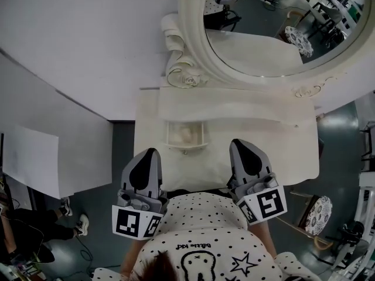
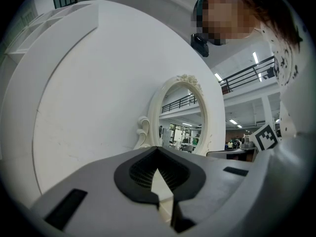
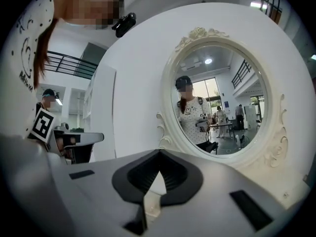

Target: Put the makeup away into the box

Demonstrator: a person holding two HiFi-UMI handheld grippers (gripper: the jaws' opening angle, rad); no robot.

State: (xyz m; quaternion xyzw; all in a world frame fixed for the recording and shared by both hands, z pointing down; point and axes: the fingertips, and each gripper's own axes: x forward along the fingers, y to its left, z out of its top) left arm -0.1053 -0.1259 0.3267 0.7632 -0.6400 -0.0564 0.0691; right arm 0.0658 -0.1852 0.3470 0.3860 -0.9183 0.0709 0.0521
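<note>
A small white open box (image 1: pixel 186 136) stands on the white vanity table (image 1: pixel 293 151), just below the mirror, with something pale inside that I cannot make out. No loose makeup shows on the tabletop. My left gripper (image 1: pixel 149 154) hovers at the table's near edge, below and left of the box; its jaws meet with nothing between them (image 2: pixel 159 199). My right gripper (image 1: pixel 240 144) hangs over the tabletop to the right of the box, shut and empty (image 3: pixel 148 196). Both point level toward the mirror.
An oval mirror (image 1: pixel 269 34) in an ornate white frame rises at the back of the table (image 3: pixel 217 98). A white wall panel (image 1: pixel 76 51) lies to the left. A stool with a patterned cushion (image 1: pixel 316 212) stands at the right, and another person's shoes (image 1: pixel 76 224) at the left.
</note>
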